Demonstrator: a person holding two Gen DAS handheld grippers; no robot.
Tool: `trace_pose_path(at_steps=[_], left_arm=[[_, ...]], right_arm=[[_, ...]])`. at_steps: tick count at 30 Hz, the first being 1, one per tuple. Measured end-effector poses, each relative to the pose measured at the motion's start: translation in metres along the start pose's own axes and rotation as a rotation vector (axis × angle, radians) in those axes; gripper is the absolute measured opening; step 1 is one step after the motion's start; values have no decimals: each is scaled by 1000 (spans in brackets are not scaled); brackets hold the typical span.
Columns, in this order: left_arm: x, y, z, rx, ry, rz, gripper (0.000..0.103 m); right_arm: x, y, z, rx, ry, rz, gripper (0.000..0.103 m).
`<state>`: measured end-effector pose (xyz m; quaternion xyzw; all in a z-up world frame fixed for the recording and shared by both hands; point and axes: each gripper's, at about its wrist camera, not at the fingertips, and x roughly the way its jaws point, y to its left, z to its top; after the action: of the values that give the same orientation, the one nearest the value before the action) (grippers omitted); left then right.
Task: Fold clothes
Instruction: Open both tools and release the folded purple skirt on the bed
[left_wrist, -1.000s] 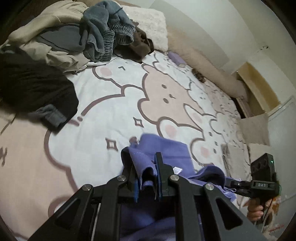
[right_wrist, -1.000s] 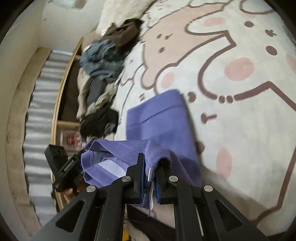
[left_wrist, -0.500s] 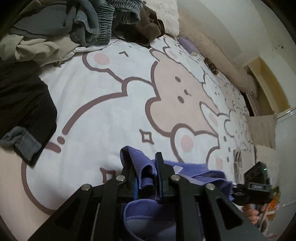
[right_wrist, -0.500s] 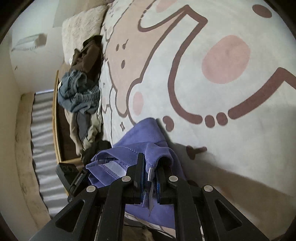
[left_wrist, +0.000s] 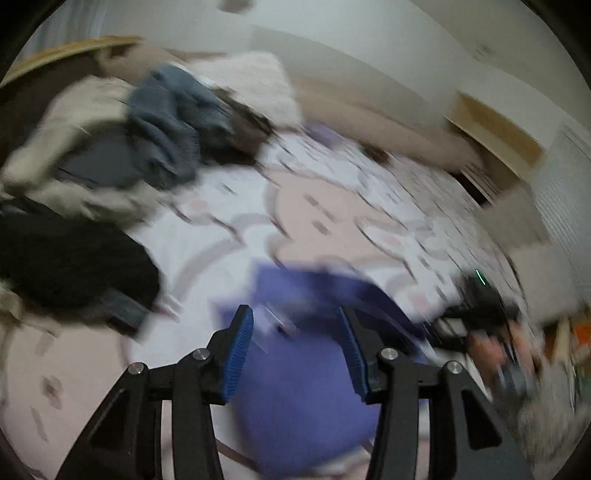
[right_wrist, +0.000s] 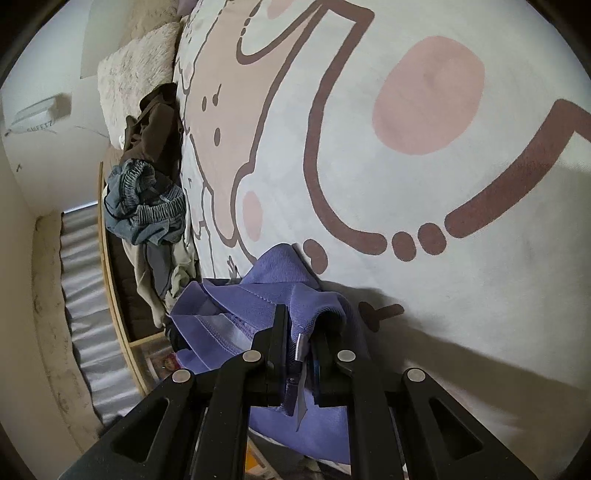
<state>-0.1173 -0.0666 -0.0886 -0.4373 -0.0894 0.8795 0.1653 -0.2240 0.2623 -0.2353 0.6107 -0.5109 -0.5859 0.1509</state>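
While my right tool (right_wrist: 300, 345) pinches the purple garment (right_wrist: 258, 295), my left tool (left_wrist: 295, 345) is opening above it, gripping nothing.

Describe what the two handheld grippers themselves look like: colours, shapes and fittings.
Both are matte black two-finger tools built from flat angular linkage bars with triangular cut-outs, joined by round silver pivot bolts. The left gripper has ribbed bright blue pads lining the inner faces of its fingers. The right gripper has the same black frame and silver bolts; only a sliver of blue pad shows. No cables are visible.
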Motion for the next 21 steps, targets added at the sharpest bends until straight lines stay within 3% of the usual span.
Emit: trace_pose_path(at_steps=[4,7,8,10,11,12,17,19,21], left_arm=[[40,-11,-44,19,89,41,46],[65,4,-51,-25,98,41,42],[73,6,-49,-24,98,44,39],[82,6,-43,-5,81,47,38],[86,5,-40,6,75,45,38],[90,4,-37,20,72,46,38],[103,6,-28,41,53,31,38],[102,11,-27,28,42,11,38],[101,15,-27,3,32,-13,38]], right_arm=[[0,-4,2,24,2,23,10],[-4,-3,1,26,-16,47,11],[-7,-2,0,24,-27,56,16],[-15,3,-2,2,-59,69,47],[-26,10,-6,-41,-102,73,81],[-38,18,-10,-90,-152,78,88],[-86,68,-48,-464,-345,-58,87],[-80,84,-67,-602,-348,-121,78],[-62,94,-80,-710,-304,-147,63]])
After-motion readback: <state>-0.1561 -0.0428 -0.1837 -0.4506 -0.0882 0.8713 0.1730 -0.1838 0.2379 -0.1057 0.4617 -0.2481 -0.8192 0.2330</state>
